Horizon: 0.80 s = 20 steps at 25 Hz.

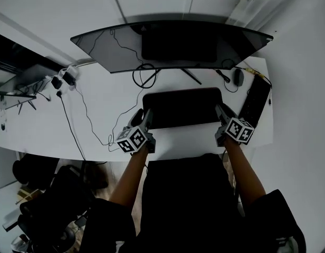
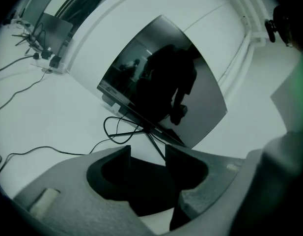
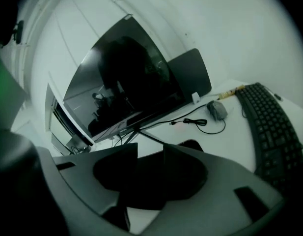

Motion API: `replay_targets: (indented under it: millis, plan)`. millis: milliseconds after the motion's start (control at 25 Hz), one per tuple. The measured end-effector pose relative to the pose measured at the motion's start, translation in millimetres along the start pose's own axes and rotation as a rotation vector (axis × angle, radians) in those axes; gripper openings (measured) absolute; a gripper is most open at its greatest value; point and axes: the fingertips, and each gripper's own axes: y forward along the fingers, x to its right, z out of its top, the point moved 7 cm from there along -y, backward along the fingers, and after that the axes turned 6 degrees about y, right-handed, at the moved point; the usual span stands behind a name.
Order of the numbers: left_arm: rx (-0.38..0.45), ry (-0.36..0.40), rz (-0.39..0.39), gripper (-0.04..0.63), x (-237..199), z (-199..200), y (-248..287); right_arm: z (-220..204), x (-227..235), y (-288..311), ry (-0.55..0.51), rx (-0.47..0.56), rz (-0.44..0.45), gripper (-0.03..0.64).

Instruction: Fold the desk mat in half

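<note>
Fold looks finished: dark rectangular desk mat (image 1: 183, 107) lies just ahead of left hand-held gripper (image 1: 145, 116) and right hand-held gripper (image 1: 220, 111), both wide open, empty; next, withdraw clear.

I am observing a curved monitor (image 1: 167, 44) standing dark at the back of the white desk (image 1: 41, 128); a keyboard (image 1: 255, 101) is lying at right, a mouse (image 1: 238, 77) sitting near its far end, cables (image 1: 78, 101) trailing left.
</note>
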Motion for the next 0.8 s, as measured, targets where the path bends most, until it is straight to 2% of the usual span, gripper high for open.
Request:
replay_targets:
  millis: [80, 200, 280, 440, 560, 640, 800]
  plan:
    - [0.026, 0.007, -0.022, 0.207, 6.5, -0.2, -16.5, -6.8, -14.8, -19.0, -0.076, 0.022, -0.015, 0.144]
    - [0.045, 0.028, -0.059, 0.086, 16.6, -7.8, -40.6, -21.1, -34.4, -43.7, -0.171, 0.039, -0.036, 0.143]
    - [0.037, 0.066, -0.092, 0.056, 25.4, -18.9, -52.2, -30.0, -44.9, -58.2, -0.213, 0.051, -0.043, 0.143]
    - [0.007, 0.156, -0.192, 0.026, 42.3, -42.3, -60.3, -42.3, -60.2, -83.8, -0.254, 0.082, -0.049, 0.129]
    - [-0.01, 0.17, -0.245, 0.021, 47.0, -53.1, -59.5, -52.7, -74.9, -100.4, -0.287, 0.088, -0.056, 0.058]
    - [-0.004, 0.166, -0.257, 0.021, 48.4, -52.1, -65.9, -62.0, -83.7, -107.7, -0.309, 0.074, -0.046, 0.001]
    - [0.049, 0.22, -0.25, 0.021, 51.8, -43.8, -89.1, -74.5, -98.9, -116.1, -0.353, 0.045, 0.007, 0.0]
